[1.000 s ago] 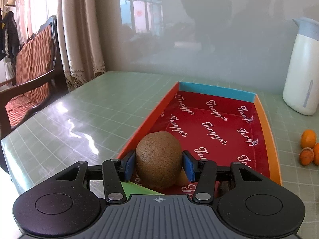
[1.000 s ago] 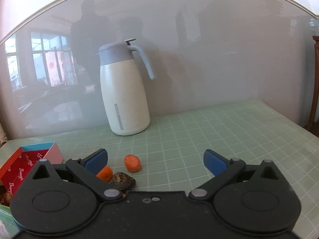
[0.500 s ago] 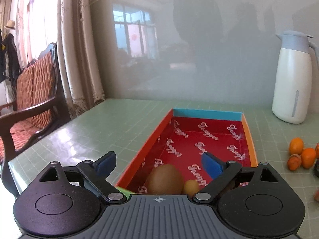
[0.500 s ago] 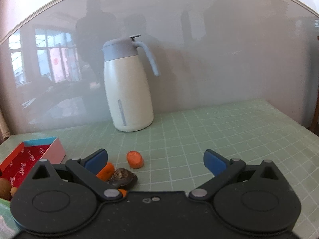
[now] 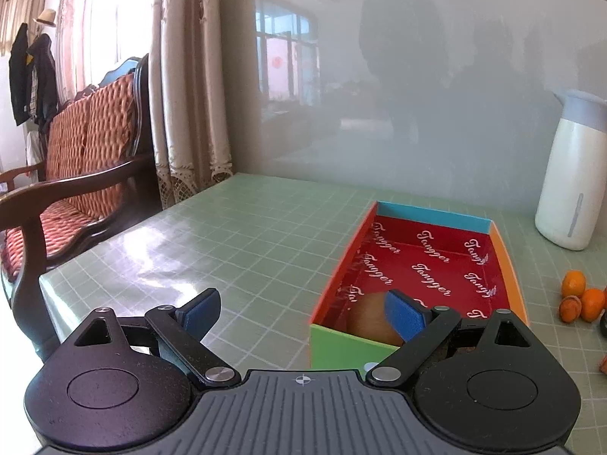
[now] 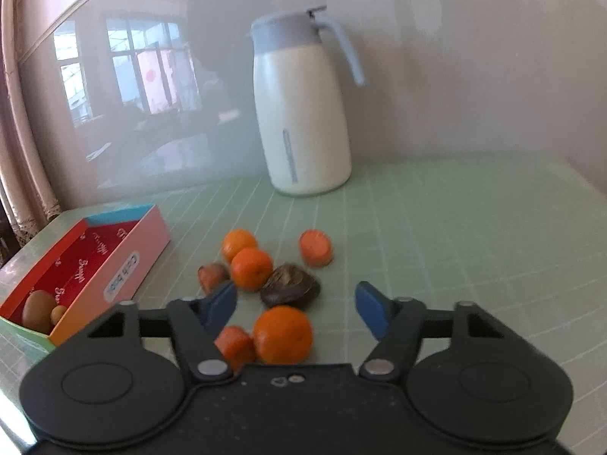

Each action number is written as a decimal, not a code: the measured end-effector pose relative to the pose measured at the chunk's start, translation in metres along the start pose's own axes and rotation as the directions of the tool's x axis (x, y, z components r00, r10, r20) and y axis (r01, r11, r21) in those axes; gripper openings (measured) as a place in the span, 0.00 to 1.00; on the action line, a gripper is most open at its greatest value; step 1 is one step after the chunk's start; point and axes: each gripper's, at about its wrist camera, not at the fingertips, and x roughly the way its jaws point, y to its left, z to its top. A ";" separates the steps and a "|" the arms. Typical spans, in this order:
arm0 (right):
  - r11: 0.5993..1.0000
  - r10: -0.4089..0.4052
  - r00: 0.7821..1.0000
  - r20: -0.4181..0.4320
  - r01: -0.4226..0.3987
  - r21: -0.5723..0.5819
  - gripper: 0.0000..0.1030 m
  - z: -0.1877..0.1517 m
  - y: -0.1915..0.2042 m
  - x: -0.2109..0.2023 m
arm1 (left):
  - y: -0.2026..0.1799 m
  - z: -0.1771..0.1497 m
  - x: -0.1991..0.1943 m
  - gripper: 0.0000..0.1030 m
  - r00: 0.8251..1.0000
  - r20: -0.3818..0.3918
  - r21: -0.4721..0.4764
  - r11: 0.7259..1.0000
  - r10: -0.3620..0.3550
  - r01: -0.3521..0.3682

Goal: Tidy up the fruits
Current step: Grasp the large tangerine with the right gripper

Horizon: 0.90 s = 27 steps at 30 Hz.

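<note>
The left gripper hangs spread wide with nothing between its blue pads, low over the tabletop at the near end of the long box. Its right pad sits in front of the box's near corner; its left pad is over bare green grid. The box runs away toward the back wall, with a green near wall, orange sides, a blue far end and a red printed lining. Inside, against the near end, lies a brown kiwi, and from the right wrist camera a smaller yellowish fruit rests just beside it, touching or nearly so.

The right gripper is also wide apart and holding nothing, poised above the loose fruit on the tabletop to the right of the box. A large mandarin lies between its pads, close to the gripper body, with an orange piece touching its left side. Just beyond is a dark brown wrinkled fruit. Farther on, two more mandarins sit against each other, with a brownish-orange piece at their left, and another orange piece stands apart on the right. That view is a little blurred.

A white jug with a grey-blue lid and handle stands upright near the back edge of the tabletop, against the wall. Beyond the left edge is a wooden settee with red cushions.
</note>
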 end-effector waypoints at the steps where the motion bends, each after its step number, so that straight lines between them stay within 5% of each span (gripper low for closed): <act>1: 1.000 0.005 1.000 -0.009 -0.005 0.001 0.54 -0.001 0.001 0.002 | 0.002 0.000 0.001 0.90 1.000 -0.002 -0.003 1.000 0.003 -0.003; 15: 0.997 0.016 0.997 -0.076 -0.010 0.071 0.37 -0.008 -0.003 0.022 | 0.021 -0.003 0.006 0.92 0.999 -0.016 -0.060 0.997 0.044 -0.045; 27: 0.992 0.034 0.993 -0.112 -0.020 0.124 0.40 -0.012 -0.006 0.032 | 0.020 -0.004 0.010 0.95 0.999 -0.041 -0.056 0.998 0.035 -0.038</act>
